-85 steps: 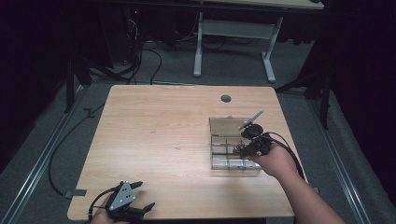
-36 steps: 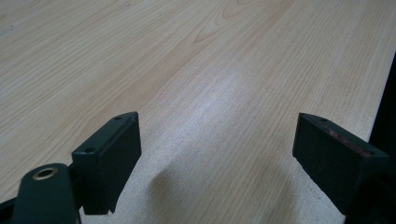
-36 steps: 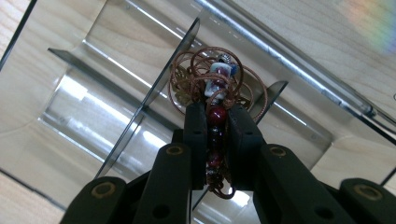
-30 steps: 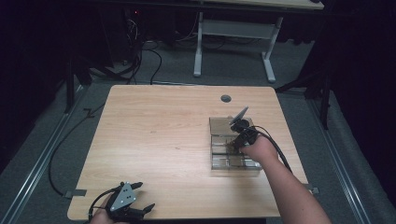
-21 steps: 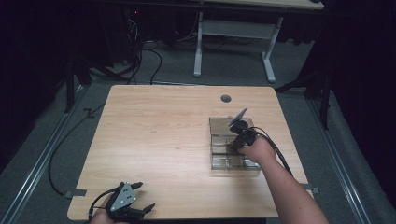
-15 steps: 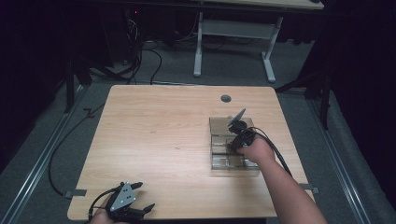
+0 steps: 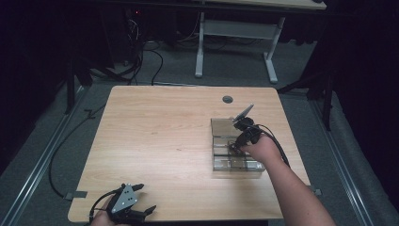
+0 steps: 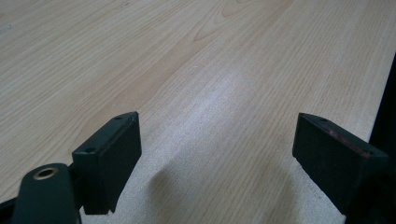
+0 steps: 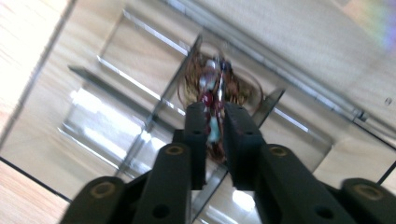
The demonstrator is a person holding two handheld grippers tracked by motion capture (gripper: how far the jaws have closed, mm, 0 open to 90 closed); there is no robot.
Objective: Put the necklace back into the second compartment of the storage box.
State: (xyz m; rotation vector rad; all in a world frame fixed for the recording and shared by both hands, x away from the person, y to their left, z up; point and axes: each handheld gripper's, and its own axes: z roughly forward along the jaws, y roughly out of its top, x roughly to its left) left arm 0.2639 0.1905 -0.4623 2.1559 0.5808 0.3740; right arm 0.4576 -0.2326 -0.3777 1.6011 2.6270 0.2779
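Beads: the bead bundle (image 9: 214, 100) sits pinched between the right gripper (image 9: 215, 119) jaws, over the clear organizer box (image 7: 221, 127).
Right hand (image 7: 259, 149): angled down into the box (jaws just closing).
Left gripper (image 8: 217, 154): jaws apart, low over the table (image 8: 196, 56).

From the high view we look forward and down on the whole wooden table (image 7: 160, 141), with the floor and a desk frame (image 7: 235, 37) beyond it. The left gripper view sits low and close over bare tabletop (image 8: 224, 70) at the near edge, facing along its own jaws. The right gripper view looks steeply down, very near, into the clear compartment box (image 9: 116, 93). We find that box (image 7: 226, 162) again in the high view, at the table's right.
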